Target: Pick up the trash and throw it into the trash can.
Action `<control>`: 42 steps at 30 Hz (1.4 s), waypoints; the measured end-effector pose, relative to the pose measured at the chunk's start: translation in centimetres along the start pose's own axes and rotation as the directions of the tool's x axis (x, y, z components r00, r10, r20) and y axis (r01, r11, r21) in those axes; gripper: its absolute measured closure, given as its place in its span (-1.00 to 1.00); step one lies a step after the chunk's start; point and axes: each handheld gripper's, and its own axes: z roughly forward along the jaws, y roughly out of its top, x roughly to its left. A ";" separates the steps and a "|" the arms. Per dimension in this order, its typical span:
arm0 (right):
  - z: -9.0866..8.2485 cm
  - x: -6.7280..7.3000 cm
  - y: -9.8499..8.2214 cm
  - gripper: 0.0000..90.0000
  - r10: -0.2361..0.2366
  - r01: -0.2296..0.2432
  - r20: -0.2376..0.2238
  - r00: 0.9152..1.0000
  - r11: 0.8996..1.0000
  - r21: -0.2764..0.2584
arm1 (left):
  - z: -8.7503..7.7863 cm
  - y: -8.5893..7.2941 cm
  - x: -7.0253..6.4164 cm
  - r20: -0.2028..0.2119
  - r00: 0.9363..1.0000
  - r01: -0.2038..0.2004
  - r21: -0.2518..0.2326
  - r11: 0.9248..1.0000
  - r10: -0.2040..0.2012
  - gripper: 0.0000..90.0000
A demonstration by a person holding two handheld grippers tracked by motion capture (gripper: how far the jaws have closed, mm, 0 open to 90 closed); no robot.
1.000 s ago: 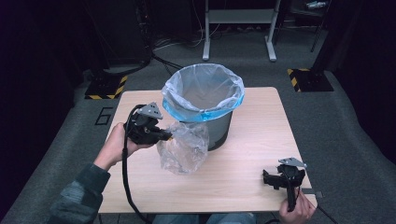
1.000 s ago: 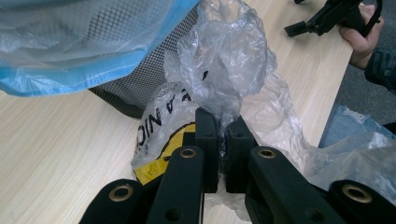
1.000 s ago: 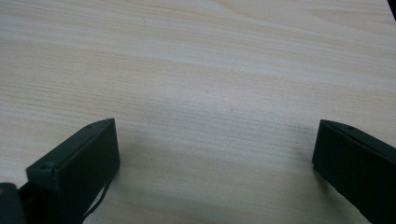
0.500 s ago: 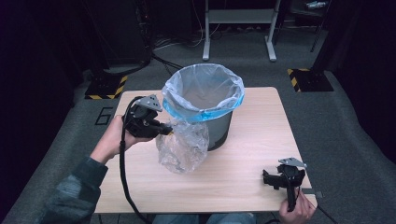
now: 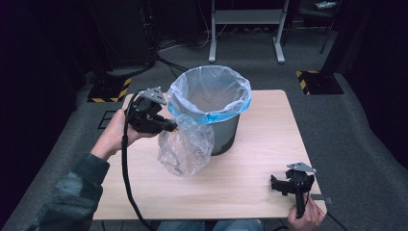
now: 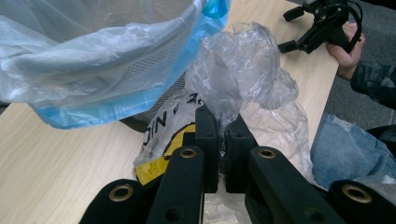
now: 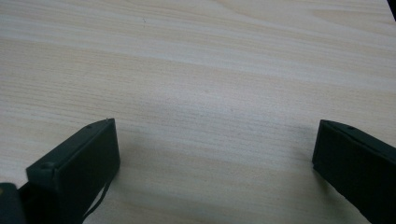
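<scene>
Crinkled clear plastic bag point(image 5: 185, 147), pinched by left hand-held gripper point(image 5: 169, 126), beside mesh bin point(image 5: 222, 129)

The left gripper point(image 5: 169, 126) is raised with its jaws clamped together, while the right gripper point(image 5: 278, 185) rests low, jaws spread wide.

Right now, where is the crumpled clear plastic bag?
In the high view the clear plastic bag hangs left of the lined bin, against its side, pinched at the top by the left hand-held gripper over the table.

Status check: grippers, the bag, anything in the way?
Left gripper shut on clear bag, bag beside bin, bottom on table. Right gripper open, low over table. Bin rim close above the bag.
</scene>
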 end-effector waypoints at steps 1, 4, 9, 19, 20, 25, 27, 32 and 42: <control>0.0 0.0 0.0 -1.00 0.000 0.000 0.000 1.000 1.000 0.000 | -0.1 0.0 0.1 -0.001 1.000 0.008 -0.004 1.000 -0.008 0.93; 0.0 0.0 0.0 -1.00 0.000 0.000 0.000 1.000 1.000 0.000 | -0.5 0.3 0.4 -0.004 1.000 0.010 -0.005 1.000 -0.010 0.93; 0.0 0.0 0.0 -1.00 0.000 0.000 0.000 1.000 1.000 0.000 | -2.0 1.2 0.9 -0.015 1.000 0.015 -0.039 0.999 -0.016 0.93; 0.0 0.0 0.0 -1.00 0.001 -0.001 0.000 1.000 1.000 0.001 | -3.6 2.3 1.6 -0.035 0.999 0.013 -0.087 0.996 -0.017 0.93; 0.0 0.0 0.0 -1.00 0.001 -0.001 0.000 1.000 1.000 0.001 | -3.7 2.4 1.7 -0.036 0.999 0.016 -0.089 0.996 -0.019 0.93; 0.0 0.0 0.0 -1.00 0.001 -0.001 0.000 1.000 1.000 0.001 | -4.2 3.2 2.0 -0.049 0.999 0.010 -0.101 0.995 -0.015 0.93; 0.0 0.0 0.0 -1.00 0.001 -0.001 0.000 1.000 1.000 0.001 | -4.4 3.6 2.1 -0.055 0.998 0.005 -0.110 0.994 -0.011 0.93; 0.0 0.0 0.0 -1.00 0.001 -0.001 0.000 1.000 1.000 0.002 | -4.9 4.7 2.2 -0.072 0.997 -0.006 -0.135 0.991 -0.004 0.93; 0.0 0.0 0.0 -1.00 0.000 0.000 0.000 1.000 1.000 0.002 | -4.5 6.5 2.9 -0.082 0.997 -0.009 -0.166 0.986 -0.005 0.93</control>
